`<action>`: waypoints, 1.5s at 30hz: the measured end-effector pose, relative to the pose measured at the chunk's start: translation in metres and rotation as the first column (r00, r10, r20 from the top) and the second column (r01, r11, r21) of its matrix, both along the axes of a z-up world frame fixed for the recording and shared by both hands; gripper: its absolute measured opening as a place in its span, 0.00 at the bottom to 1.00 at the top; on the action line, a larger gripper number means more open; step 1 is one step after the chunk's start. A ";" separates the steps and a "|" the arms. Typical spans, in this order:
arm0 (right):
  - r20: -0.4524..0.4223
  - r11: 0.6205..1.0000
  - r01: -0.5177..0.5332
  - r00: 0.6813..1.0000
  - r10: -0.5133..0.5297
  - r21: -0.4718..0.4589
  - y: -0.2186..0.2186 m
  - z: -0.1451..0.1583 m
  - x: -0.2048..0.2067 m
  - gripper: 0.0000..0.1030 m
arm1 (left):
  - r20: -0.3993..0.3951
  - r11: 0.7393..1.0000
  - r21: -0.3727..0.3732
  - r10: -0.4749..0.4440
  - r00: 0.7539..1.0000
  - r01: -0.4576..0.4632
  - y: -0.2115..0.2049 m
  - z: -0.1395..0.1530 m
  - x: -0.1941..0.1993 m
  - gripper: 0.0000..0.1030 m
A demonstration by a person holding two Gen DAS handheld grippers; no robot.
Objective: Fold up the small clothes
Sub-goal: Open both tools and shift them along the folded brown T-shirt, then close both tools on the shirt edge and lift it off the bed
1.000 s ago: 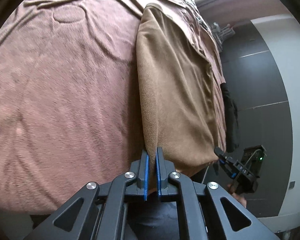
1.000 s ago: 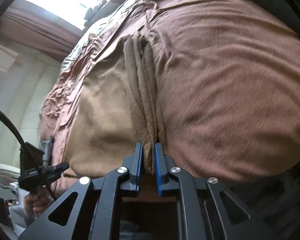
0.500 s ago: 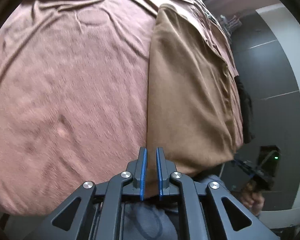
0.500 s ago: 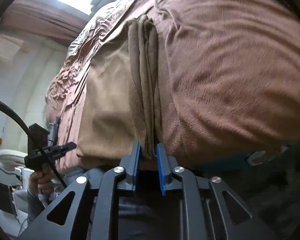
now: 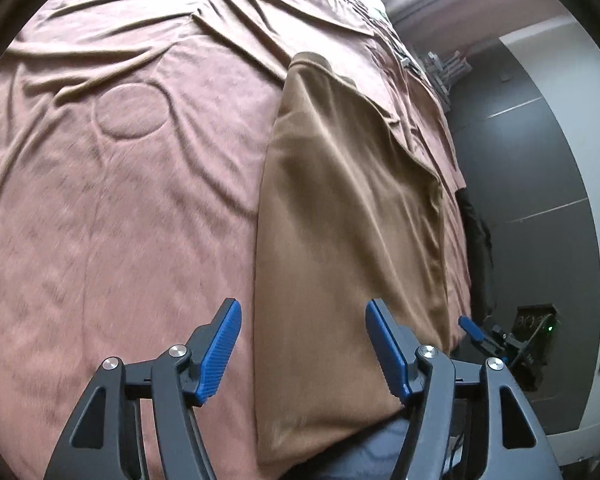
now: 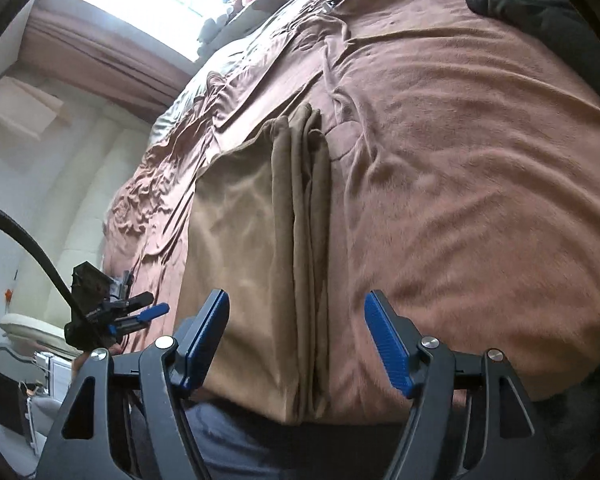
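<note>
Brown cloth (image 5: 348, 240) flat — both grippers angled down, jaws opening, unpressed.

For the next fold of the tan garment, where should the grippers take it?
Probably at its two near corners, coming in from the bed's near edge. The tan garment lies flat and long on the pink bedspread; the left gripper and right gripper, jaws opening, straddle those ends, gripping nothing.

The tan-brown garment (image 5: 352, 216) lies flat, folded into a long rectangle running from lower centre to upper centre of the left wrist frame. In the right wrist frame, its stacked layered edges (image 6: 304, 248) run vertically through the centre.
</note>
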State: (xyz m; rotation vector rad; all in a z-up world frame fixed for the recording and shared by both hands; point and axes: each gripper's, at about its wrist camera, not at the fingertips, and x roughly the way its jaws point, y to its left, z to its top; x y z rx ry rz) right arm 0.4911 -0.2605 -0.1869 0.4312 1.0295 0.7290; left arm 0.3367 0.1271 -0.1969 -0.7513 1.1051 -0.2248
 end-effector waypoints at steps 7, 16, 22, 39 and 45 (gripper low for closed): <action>-0.049 1.000 -0.026 0.998 0.026 0.012 0.030 -0.016 0.039 0.67 | -0.006 1.000 -0.015 0.004 1.000 -0.004 0.008 -0.009 0.028 0.64; -0.055 0.998 -0.061 0.997 0.060 -0.011 0.067 -0.025 0.083 0.67 | 0.006 0.999 -0.030 -0.032 0.999 0.032 0.010 -0.016 0.078 0.56; -0.064 0.997 -0.081 0.995 0.081 0.003 0.085 -0.037 0.105 0.67 | 0.035 0.998 -0.037 -0.046 0.998 0.047 0.021 -0.022 0.103 0.55; 0.030 0.991 -0.120 0.992 0.121 -0.053 0.127 -0.040 0.145 0.40 | 0.109 0.992 0.009 -0.123 0.986 0.123 0.024 -0.032 0.164 0.41; 0.056 0.989 -0.113 0.991 0.119 -0.094 0.136 -0.032 0.140 0.18 | 0.116 0.993 0.008 -0.117 0.986 0.117 0.021 -0.032 0.172 0.10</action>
